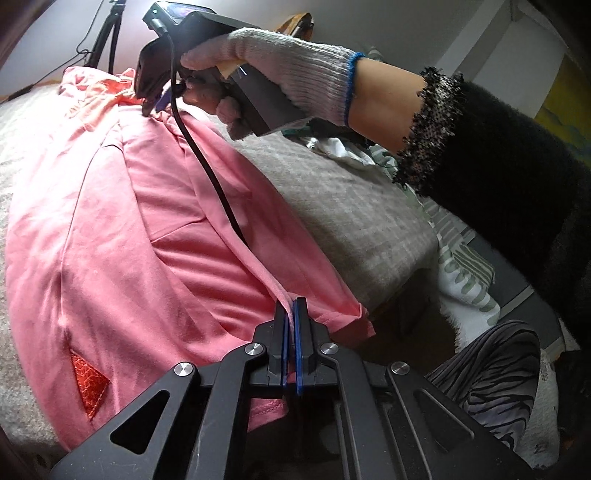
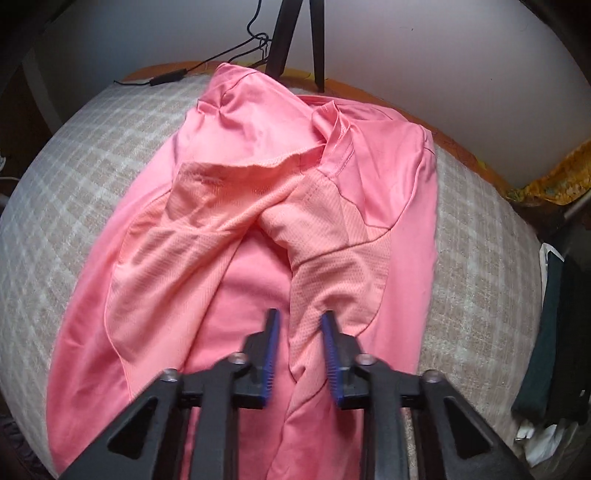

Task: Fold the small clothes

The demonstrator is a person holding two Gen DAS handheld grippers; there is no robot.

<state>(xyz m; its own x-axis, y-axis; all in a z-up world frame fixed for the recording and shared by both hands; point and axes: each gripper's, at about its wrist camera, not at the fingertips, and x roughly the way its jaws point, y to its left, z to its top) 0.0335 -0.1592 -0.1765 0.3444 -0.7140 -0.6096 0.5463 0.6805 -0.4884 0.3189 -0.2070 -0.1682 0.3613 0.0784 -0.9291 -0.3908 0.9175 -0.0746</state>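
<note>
A pink shirt (image 1: 147,229) lies spread on a beige checked cover (image 1: 332,199). My left gripper (image 1: 291,306) is shut on a folded edge of the shirt near its hem. In the left wrist view my right gripper (image 1: 155,103), held by a gloved hand, is down at the far collar end of the shirt. In the right wrist view the right gripper (image 2: 300,319) has its jaws apart, with a bunched ridge of the shirt's mesh part (image 2: 317,280) between them. The shirt (image 2: 236,295) is rumpled at the collar.
A black tripod (image 2: 295,33) and cables stand at the far edge by the wall. Other clothes lie to the right: white and green patterned cloth (image 1: 465,266), a striped grey piece (image 1: 495,373), dark folded fabric (image 2: 557,332). The cover's near edge drops off at the right.
</note>
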